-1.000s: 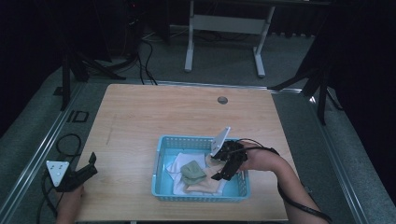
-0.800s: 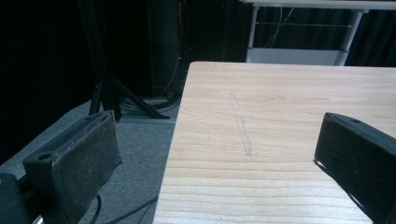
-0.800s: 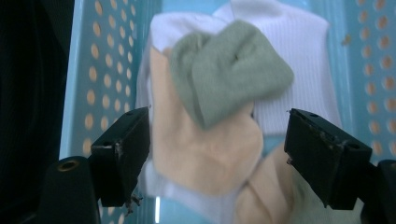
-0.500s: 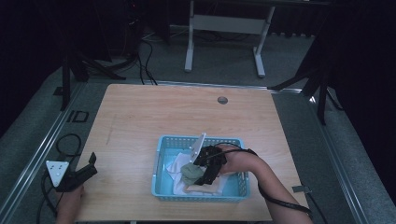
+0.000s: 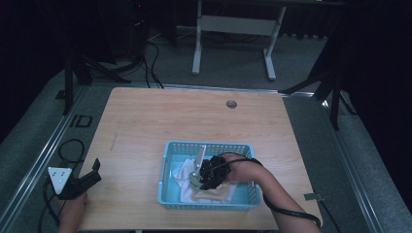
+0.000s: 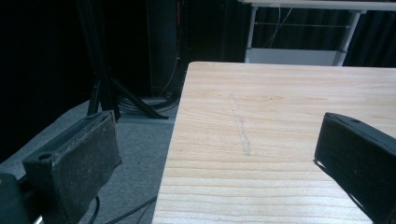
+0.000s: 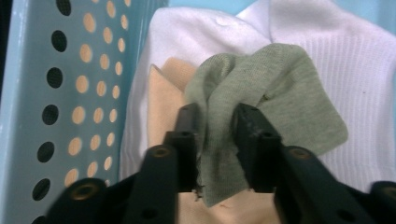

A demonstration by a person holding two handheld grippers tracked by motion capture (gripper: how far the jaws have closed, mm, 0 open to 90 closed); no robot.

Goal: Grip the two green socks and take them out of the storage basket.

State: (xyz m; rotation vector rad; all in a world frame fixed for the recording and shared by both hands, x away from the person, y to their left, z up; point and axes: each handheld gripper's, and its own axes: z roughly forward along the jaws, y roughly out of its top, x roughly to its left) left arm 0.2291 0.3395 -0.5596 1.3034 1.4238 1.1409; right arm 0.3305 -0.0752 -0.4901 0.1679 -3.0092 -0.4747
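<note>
Currently at desk (image 5: 145, 126) front: blue basket (image 5: 167, 165), perforated walls, holding socks. Contents: white sock (image 7: 355, 51) spread along basket floor; tan sock (image 7: 161, 93) partly over it, toward perforated wall; green sock (image 7: 280, 88) uppermost, bunched. Right claw (image 5: 197, 178) lowered inside basket, jaws pinching a fold of green sock (image 5: 195, 182) between them, remainder of cloth draped over white and tan socks. Left claw (image 5: 87, 177) at desk's front left corner, well apart from basket, jaws spread wide with nothing between them, bare wood ahead.
</note>
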